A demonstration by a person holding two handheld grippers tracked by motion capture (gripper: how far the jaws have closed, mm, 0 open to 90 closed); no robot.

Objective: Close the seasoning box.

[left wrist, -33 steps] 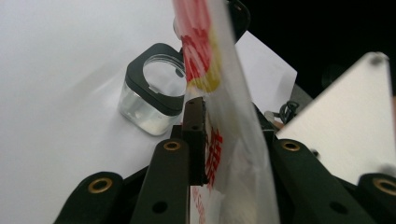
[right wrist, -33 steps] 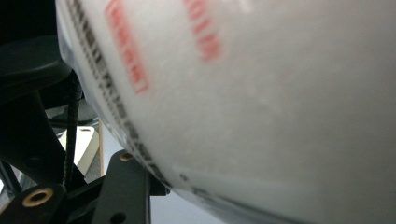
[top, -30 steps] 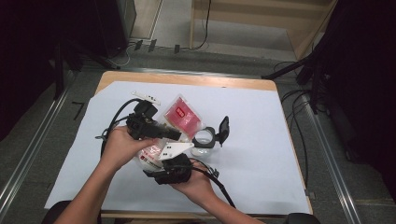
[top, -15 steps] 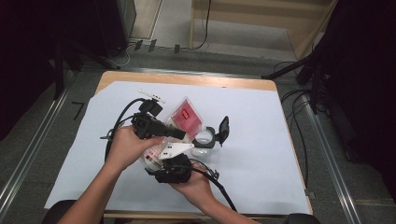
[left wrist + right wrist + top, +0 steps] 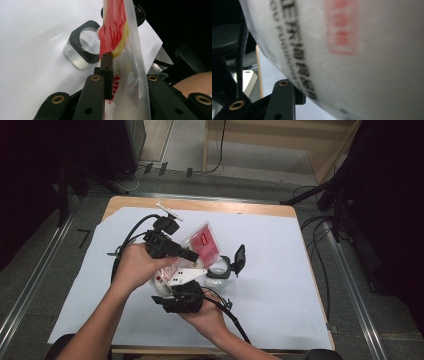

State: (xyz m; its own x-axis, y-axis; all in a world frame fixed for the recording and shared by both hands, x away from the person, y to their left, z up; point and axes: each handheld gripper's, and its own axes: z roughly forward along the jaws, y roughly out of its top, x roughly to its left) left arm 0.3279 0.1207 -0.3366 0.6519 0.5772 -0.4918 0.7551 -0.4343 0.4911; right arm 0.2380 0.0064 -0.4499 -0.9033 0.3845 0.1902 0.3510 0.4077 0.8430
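A clear plastic bag (image 5: pixel 202 242) with a red label is held up between both hands over the white table cover. My left gripper (image 5: pixel 192 255) points right and is shut on the bag (image 5: pixel 117 32) near its red print. Just beyond the bag stands a clear jar (image 5: pixel 218 270) with a black collar (image 5: pixel 80 50), its flip lid (image 5: pixel 240 259) standing open. My right gripper (image 5: pixel 175 286) comes up from below against the bag's lower end. In the right gripper view the bag (image 5: pixel 362 50) lies right across the lens, one black jaw shows at lower left, and the grip itself is hidden.
White paper (image 5: pixel 280 285) covers the wooden table (image 5: pixel 235 208). Black cables trail from both grippers, one looping left (image 5: pixel 131 232) and one toward the near edge (image 5: pixel 235 320). Metal rails (image 5: pixel 350 285) run along both table sides.
My left gripper has shifted slightly right with the bag, bringing the bag's upper end closer to the jar. The right hand has stayed roughly in place.
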